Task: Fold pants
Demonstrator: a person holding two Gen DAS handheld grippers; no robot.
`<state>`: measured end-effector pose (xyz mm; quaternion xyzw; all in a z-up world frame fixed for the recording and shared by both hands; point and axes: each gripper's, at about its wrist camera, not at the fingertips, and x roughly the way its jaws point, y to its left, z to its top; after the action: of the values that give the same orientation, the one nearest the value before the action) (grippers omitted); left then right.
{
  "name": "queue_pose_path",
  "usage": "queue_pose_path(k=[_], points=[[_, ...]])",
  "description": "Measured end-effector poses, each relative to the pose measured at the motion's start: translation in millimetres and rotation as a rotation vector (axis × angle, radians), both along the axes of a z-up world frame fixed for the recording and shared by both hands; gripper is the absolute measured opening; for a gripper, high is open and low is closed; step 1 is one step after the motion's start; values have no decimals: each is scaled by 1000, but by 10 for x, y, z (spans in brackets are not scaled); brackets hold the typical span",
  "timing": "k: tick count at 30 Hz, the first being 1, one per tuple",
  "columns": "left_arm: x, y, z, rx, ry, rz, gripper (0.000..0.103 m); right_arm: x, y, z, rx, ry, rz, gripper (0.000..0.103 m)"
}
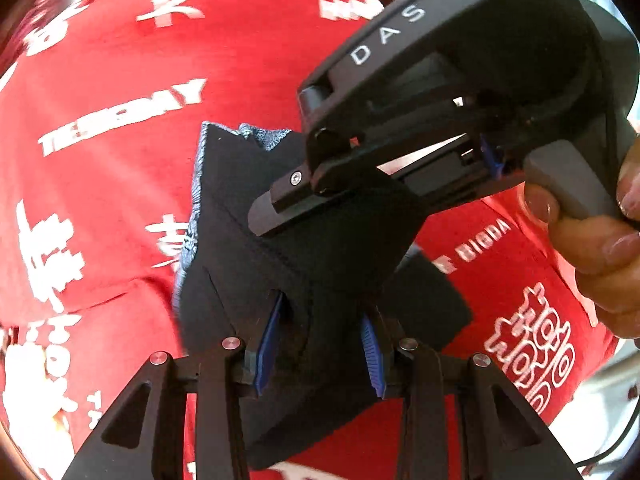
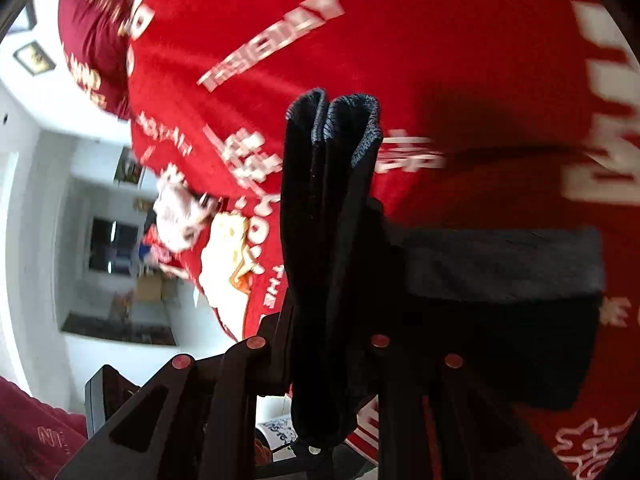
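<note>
The dark pants (image 1: 256, 248) with a grey knit inner side are bunched and held up in the air in front of a red printed shirt. My left gripper (image 1: 320, 344) is shut on the pants, its blue pads (image 1: 270, 340) pressed into the cloth. My right gripper (image 1: 304, 196) shows in the left wrist view, clamped on the same bundle from the upper right. In the right wrist view the pants (image 2: 328, 240) hang folded between the right gripper (image 2: 324, 360) fingers, which hide under the cloth.
A person in a red shirt with white lettering (image 1: 120, 116) fills both views, close behind the pants. A hand (image 1: 592, 248) holds the right gripper's handle. A white room with shelves (image 2: 100, 260) shows at the left of the right wrist view.
</note>
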<state>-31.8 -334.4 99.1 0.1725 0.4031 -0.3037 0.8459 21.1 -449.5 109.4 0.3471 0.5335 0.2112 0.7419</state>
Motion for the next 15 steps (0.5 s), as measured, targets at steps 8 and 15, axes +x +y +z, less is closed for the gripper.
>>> queue_pose_path(k=[8,15], points=[[-289,-661,-725,125,100,-64,37,-446,-790,-807,2,107,-144,21],[-372,-781,-1040,211,102,-90,42,-586,-964,-1367,-34,180,-173,21]])
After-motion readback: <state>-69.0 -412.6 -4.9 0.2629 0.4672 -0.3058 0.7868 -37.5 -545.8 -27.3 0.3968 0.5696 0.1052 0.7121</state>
